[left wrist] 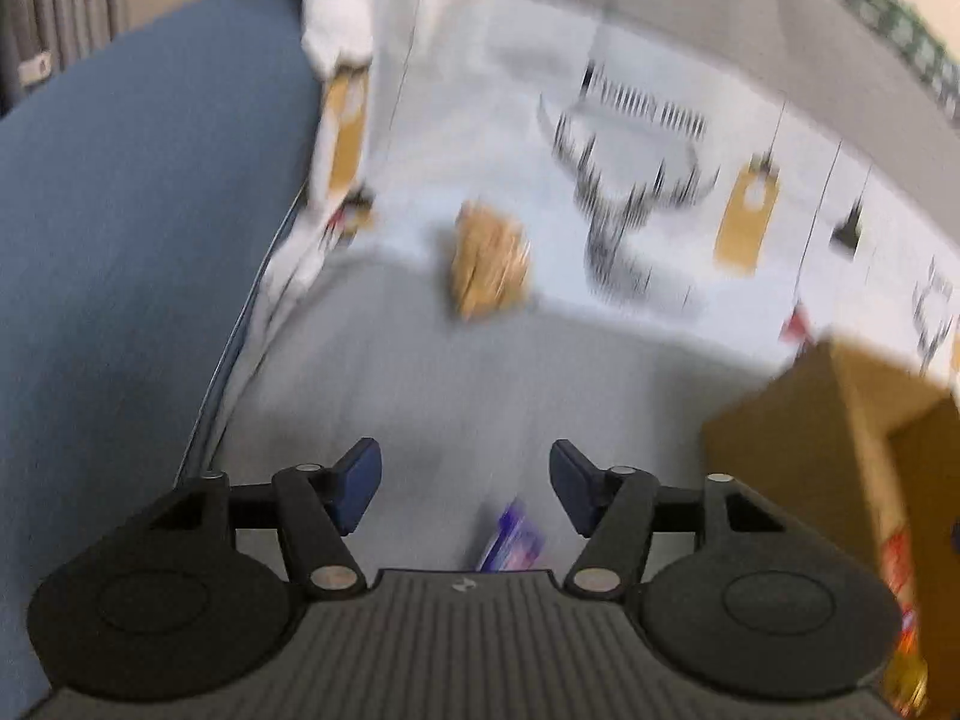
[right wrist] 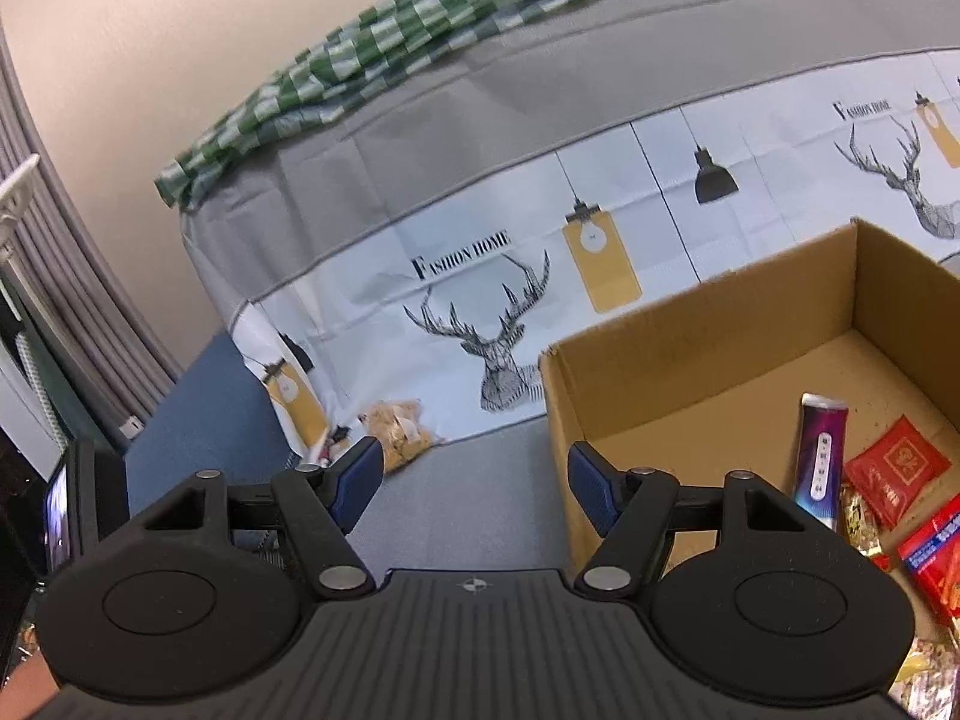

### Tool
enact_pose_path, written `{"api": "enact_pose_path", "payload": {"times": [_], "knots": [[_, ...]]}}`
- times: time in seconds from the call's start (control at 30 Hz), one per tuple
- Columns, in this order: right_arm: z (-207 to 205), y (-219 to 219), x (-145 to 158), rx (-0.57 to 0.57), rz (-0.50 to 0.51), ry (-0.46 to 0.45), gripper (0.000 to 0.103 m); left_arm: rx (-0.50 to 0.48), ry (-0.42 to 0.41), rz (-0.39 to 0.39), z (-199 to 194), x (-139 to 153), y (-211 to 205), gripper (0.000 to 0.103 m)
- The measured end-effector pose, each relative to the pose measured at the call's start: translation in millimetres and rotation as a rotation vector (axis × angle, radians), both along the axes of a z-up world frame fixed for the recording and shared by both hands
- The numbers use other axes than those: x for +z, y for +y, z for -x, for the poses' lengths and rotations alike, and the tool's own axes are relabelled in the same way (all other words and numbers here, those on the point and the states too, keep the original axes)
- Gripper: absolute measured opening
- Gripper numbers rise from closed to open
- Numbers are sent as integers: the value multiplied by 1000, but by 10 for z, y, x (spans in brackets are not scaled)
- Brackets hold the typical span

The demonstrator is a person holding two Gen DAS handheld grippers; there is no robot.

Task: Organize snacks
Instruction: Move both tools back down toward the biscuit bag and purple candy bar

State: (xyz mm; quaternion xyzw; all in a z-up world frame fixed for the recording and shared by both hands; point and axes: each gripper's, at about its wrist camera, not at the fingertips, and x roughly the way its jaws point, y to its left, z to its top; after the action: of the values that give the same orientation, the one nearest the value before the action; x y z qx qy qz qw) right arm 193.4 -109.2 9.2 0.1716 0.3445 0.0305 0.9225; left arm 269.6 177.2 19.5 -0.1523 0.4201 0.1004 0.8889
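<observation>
Left wrist: purple snack packet lies between parted fingers.

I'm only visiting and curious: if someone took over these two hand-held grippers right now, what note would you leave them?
Left gripper: open, holding nothing.
Right gripper: open, empty, at the cardboard box.
In the box: purple stick pack, red packets.
Still out on the tablecloth: yellow snack bag, plus a blurred purple packet just below the left gripper.
Left to do: box those two.
</observation>
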Motion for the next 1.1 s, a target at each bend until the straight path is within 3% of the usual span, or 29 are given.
{"api": "enact_pose_path", "payload": {"times": [0.07, 0.2, 0.47, 0.53, 0.57, 0.6, 0.67, 0.8, 1.0, 1.1], "knots": [[-2, -12, 12, 5, 3, -4, 71, 17, -56, -27, -190, 29, -16, 87], [-48, -52, -16, 10, -11, 10, 71, 50, -108, -66, -703, -77, -27, 91], [-124, -42, -72, 73, 20, 21, 72, 155, -39, -38, -1371, -558, 164, 89], [-146, -27, -92, 91, 26, 28, 72, 123, -28, -45, -1421, -622, 161, 71], [-155, -20, -97, 96, 29, 30, 72, 99, -22, -40, -1433, -633, 165, 49], [-165, -14, -102, 100, 30, 30, 72, 92, -15, -49, -1426, -607, 165, 47], [-180, 4, -108, 108, 34, 31, 72, 88, -15, -72, -1348, -537, 164, 45], [-195, 56, -115, 127, 43, 34, 72, 64, -24, -21, -960, -342, 232, 45], [-133, 213, -99, 189, 84, 22, 72, 100, 133, 124, -147, -211, 400, 45], [-65, 342, -78, 226, 103, 6, 71, 67, 149, 114, 240, -107, 354, 45]]}}
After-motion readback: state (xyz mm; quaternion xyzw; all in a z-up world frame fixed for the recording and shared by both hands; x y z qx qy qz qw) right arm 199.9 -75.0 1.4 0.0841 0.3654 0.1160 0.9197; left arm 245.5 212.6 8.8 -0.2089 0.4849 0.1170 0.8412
